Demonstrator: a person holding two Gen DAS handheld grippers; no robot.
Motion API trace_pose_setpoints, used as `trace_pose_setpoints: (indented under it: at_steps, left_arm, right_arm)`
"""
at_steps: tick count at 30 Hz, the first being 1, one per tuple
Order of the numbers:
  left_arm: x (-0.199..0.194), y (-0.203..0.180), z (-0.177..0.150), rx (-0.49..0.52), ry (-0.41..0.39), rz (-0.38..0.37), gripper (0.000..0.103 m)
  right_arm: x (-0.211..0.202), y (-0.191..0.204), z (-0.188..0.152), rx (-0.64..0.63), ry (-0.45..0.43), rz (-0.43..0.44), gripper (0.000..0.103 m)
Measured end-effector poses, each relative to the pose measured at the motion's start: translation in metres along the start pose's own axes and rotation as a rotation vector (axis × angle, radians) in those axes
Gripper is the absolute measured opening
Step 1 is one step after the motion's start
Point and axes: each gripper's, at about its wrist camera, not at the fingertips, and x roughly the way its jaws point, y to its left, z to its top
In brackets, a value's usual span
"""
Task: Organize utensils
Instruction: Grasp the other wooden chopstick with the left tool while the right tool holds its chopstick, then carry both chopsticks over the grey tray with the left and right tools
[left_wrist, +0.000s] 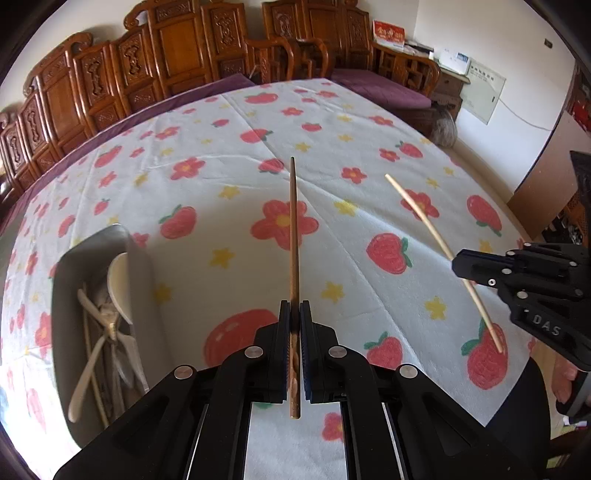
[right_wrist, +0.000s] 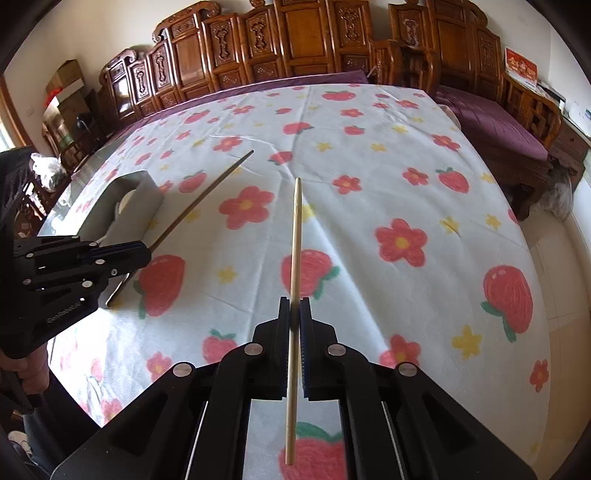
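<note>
Gripping a dark brown chopstick that is jutting forward past its closed jaws, the left gripper is hanging above the strawberry tablecloth, while the right gripper is clamping a pale chopstick, the grey utensil tray lying left of both.

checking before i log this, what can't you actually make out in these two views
- Gray tray: left wrist view shows a tangle of pale utensils, count unclear; its near end is cut off by the left gripper.
- Same tray in the right wrist view: mostly hidden behind the left gripper.
- Light chopstick: whether its lower end touches the tablecloth is unclear.
- Dark chopstick: likewise.
</note>
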Motion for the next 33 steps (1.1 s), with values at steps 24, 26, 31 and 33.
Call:
trace_pose_setpoints:
  at_steps: [24,26,31,33]
  left_arm:
    - [-0.086,0.108,-0.053,-0.158,-0.087,0.059,0.004]
    - [-0.079,0.118,-0.057,-0.171,-0.070,0.076,0.004]
    - [-0.061,0.137,-0.065,-0.207,-0.023,0.084,0.004]
    - [-0.055,0.141,-0.066,-0.220,-0.009,0.084,0.004]
  right_arm:
    - [0.008,0.110,0.027,-0.124,-0.021,0.102,0.006]
    - [0.010,0.116,0.028,-0.131,-0.019,0.107,0.006]
    - [0.014,0.126,0.030,-0.143,-0.011,0.115,0.006]
    - [0.015,0.129,0.030,-0.149,-0.007,0.116,0.006]
